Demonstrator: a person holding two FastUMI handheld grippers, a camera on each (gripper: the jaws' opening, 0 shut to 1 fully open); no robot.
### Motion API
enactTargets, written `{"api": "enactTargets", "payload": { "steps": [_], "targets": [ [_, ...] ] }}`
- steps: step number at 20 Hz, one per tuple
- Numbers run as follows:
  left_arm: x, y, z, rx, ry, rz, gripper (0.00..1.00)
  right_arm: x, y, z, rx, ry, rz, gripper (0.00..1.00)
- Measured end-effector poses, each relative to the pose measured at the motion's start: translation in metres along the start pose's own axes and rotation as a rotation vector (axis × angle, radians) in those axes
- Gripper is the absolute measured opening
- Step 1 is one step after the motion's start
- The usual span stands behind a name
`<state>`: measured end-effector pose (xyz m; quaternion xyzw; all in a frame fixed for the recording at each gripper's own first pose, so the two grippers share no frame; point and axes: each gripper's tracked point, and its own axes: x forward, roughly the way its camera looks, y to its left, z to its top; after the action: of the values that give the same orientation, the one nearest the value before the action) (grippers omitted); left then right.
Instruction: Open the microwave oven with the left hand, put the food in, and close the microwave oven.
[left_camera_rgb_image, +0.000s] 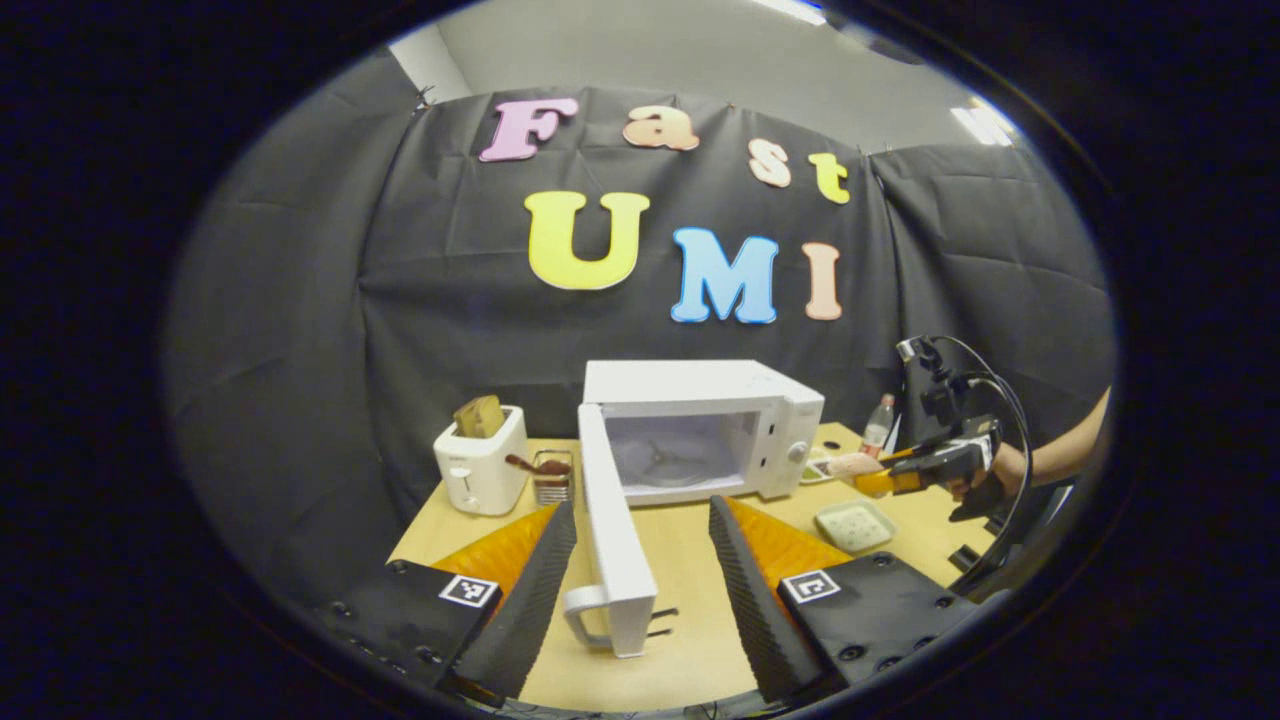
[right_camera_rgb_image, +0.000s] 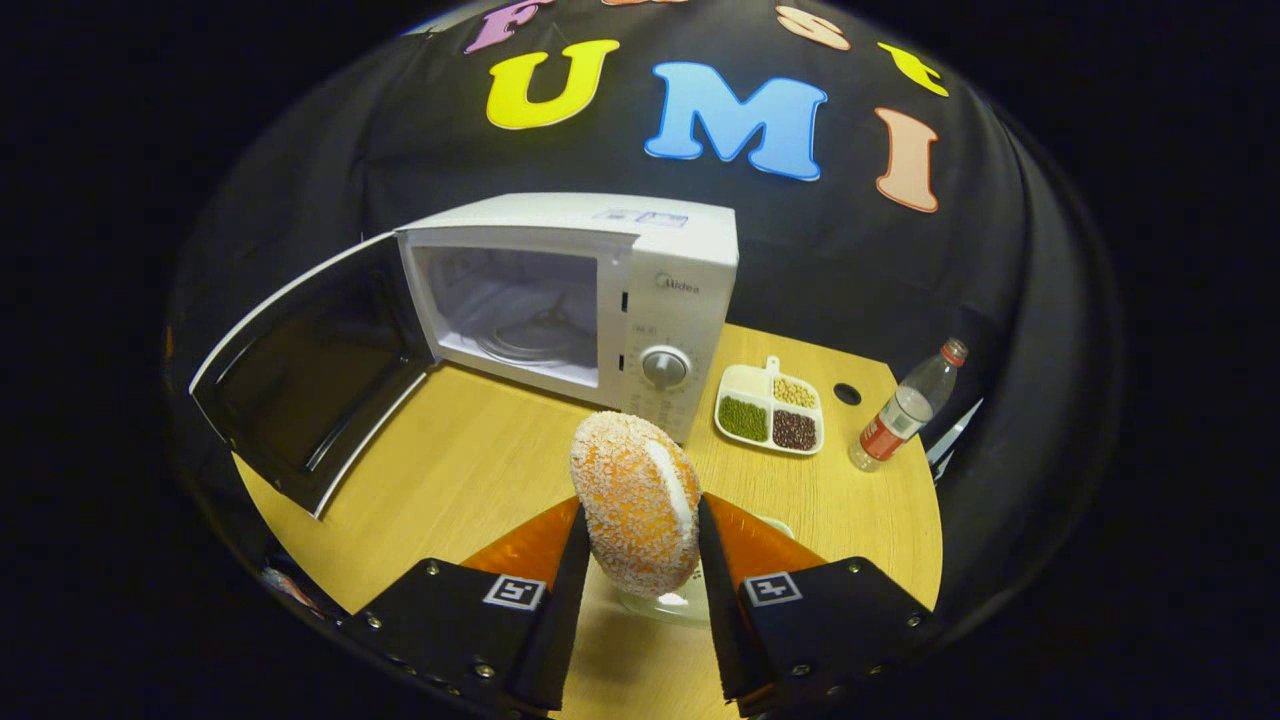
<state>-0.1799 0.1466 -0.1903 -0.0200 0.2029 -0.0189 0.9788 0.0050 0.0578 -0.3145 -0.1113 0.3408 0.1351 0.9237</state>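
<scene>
The white microwave (left_camera_rgb_image: 700, 425) (right_camera_rgb_image: 570, 290) stands on the wooden table with its door (left_camera_rgb_image: 610, 530) (right_camera_rgb_image: 310, 380) swung wide open and its cavity bare apart from the turntable. In the left gripper view, my left gripper (left_camera_rgb_image: 642, 510) is open; the door's edge and handle (left_camera_rgb_image: 590, 612) lie between its fingers, neither pressing. My right gripper (right_camera_rgb_image: 640, 510) is shut on the food (right_camera_rgb_image: 635, 500), a round orange sugar-crusted bun with a cream filling, lifted in front of the microwave's control panel. In the left gripper view, a hand at the right holds the right gripper (left_camera_rgb_image: 880, 478) and the food (left_camera_rgb_image: 853, 465).
A toaster (left_camera_rgb_image: 482, 460) with bread and a small glass jar (left_camera_rgb_image: 551, 476) stand left of the microwave. A divided tray of beans (right_camera_rgb_image: 770, 408), a plastic bottle (right_camera_rgb_image: 905, 405) and a small dish (left_camera_rgb_image: 853, 523) are to its right. The table (right_camera_rgb_image: 480, 470) has bare wood before the cavity.
</scene>
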Motion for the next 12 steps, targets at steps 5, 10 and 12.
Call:
{"api": "enactTargets", "payload": {
  "steps": [5, 10, 12],
  "targets": [
    [0.019, -0.032, 0.043, -0.006, -0.089, 0.008, 0.87, -0.020, -0.001, 0.040, -0.133, -0.106, -0.014, 0.58],
    [0.022, -0.067, 0.051, -0.009, -0.094, 0.011, 0.88, -0.021, 0.013, 0.083, -0.381, -0.262, -0.028, 0.57],
    [0.018, -0.070, 0.052, 0.000, -0.088, 0.026, 0.88, -0.017, 0.026, 0.092, -0.472, -0.302, -0.025, 0.57]
  ]
}}
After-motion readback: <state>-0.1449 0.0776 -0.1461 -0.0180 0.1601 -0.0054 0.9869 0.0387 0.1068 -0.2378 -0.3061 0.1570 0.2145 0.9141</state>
